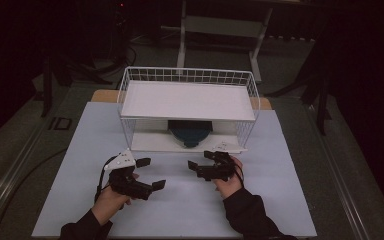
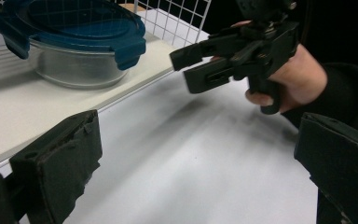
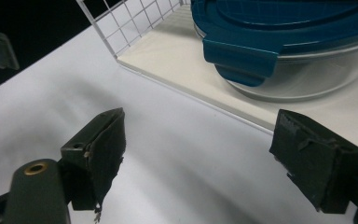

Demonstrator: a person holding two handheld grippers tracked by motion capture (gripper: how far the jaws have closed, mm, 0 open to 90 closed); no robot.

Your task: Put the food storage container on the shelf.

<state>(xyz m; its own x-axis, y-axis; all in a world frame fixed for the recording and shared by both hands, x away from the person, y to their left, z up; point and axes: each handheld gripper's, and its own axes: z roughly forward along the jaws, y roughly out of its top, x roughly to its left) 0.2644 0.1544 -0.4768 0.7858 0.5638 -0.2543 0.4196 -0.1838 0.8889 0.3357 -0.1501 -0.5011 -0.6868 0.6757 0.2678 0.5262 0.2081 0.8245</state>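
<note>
A round glass container (image 1: 190,135) with a dark blue clip-on lid (image 2: 74,21) sits on the lower shelf (image 1: 150,142) of a white wire rack (image 1: 187,107), tucked under the rack's upper tray (image 1: 187,100) and close to the open front edge, probably so that it can be reached from the person's side without lifting anything out of the way. The lid is seated on the bowl with its side tabs folded down, and through the clear wall nothing can be made out inside; whether it is truly empty cannot be told. The upper tray carries nothing that shows. Both hands rest low over the pale tabletop (image 1: 180,205) in front of the rack, well short of the container. The left gripper (image 1: 151,174) has its jaws spread wide with only bare tabletop between them, angled toward the rack's front; it looks parked rather than at work. The right gripper (image 1: 201,159) also stands with jaws apart and holds nothing, its jaws pointing toward the container's near lid tab (image 3: 240,58), which lies just ahead of them on the shelf. That aim suggests the container is the thing in hand, either just set on the shelf or about to be drawn out. The shelf lip sits only slightly above the tabletop, so a level approach should suit it.
</note>
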